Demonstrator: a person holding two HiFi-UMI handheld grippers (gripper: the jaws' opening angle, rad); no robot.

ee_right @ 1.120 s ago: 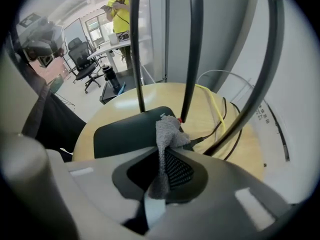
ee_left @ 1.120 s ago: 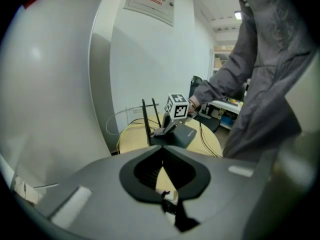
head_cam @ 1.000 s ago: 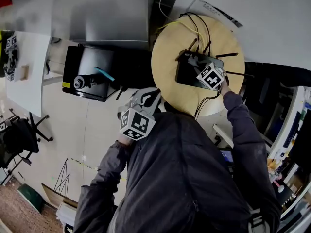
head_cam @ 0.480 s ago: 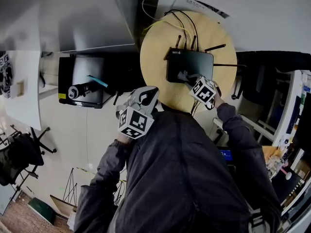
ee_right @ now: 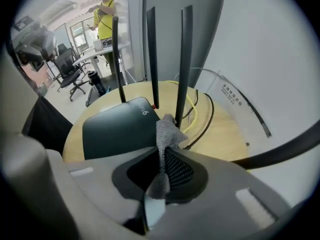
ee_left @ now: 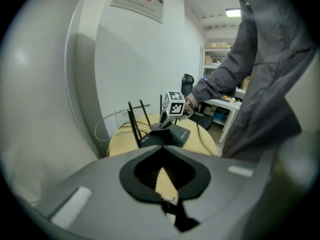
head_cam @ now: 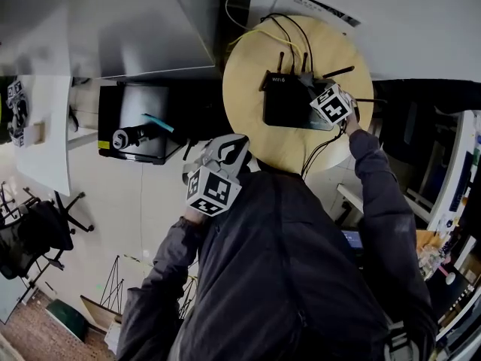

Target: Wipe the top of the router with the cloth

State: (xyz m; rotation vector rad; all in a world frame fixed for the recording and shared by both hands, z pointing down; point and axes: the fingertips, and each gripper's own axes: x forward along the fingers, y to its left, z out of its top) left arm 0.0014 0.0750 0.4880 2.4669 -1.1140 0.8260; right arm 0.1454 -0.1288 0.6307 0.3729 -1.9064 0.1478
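Right gripper (ee_right: 161,156) is pinching the grey cloth (ee_right: 166,129) tight in its jaws, over the router's (ee_right: 115,126) back edge by the antennas (ee_right: 150,54) on the round worktop (ee_right: 220,134). I'd be pressing flat, sweeping long strokes. Left gripper (head_cam: 228,153) is idling, jaws closed, empty.

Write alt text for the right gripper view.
Right gripper clamps a grey cloth whose free end sits at the back edge of a black router, beside its three upright antennas. The router rests on a round wooden table with cables behind it.

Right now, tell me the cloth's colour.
Grey cloth, clearest in the right gripper view.
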